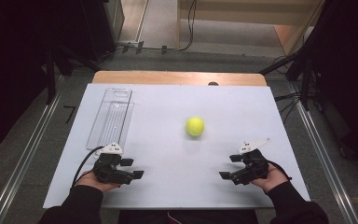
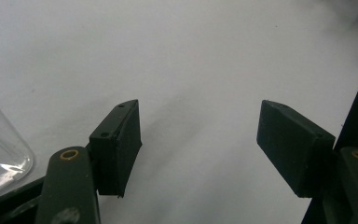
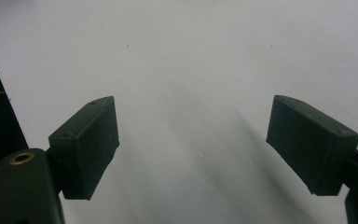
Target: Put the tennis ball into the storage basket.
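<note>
Both grippers rest low at the near edge of the white tabletop [image 1: 177, 154], one at each corner, which reads as a ready stance with nothing yet in hand. The left gripper [image 1: 133, 168] has its jaws spread wide and empty, over bare surface in its own view, with the rounded corner of the clear tray [image 2: 0, 154] just beside its left jaw. The right gripper [image 1: 230, 167] likewise holds its jaws spread with nothing between them. The ball [image 1: 195, 126] sits alone near the tabletop's middle, well apart from both grippers and somewhat nearer the right one. The tray [image 1: 110, 116] lies lengthwise along the left side, probably the place meant for the ball.
</note>
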{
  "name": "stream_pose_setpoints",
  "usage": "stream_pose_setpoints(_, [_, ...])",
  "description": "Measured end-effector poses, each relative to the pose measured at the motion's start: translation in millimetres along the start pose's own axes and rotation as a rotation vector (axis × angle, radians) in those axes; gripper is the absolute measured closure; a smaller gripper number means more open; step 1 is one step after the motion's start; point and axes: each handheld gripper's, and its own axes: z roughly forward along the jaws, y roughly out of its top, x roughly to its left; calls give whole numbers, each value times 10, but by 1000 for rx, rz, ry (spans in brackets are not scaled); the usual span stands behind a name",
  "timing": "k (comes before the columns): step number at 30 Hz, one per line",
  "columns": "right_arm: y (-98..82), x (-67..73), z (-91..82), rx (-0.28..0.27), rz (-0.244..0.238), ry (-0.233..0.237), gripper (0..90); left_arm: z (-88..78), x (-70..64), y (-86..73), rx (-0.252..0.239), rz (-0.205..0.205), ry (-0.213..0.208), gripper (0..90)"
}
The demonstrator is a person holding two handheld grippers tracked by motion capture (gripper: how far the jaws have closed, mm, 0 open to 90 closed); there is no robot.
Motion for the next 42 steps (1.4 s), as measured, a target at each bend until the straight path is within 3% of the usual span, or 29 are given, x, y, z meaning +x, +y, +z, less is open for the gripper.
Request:
stream_pose_setpoints(18, [-3,16,2,-1,-8,5,148,-4,-7,14,-11,1,-19,291])
stream_pose_setpoints(42, [2,17,11,2,-8,12,148,8,2,42,-14,-38,-43,290])
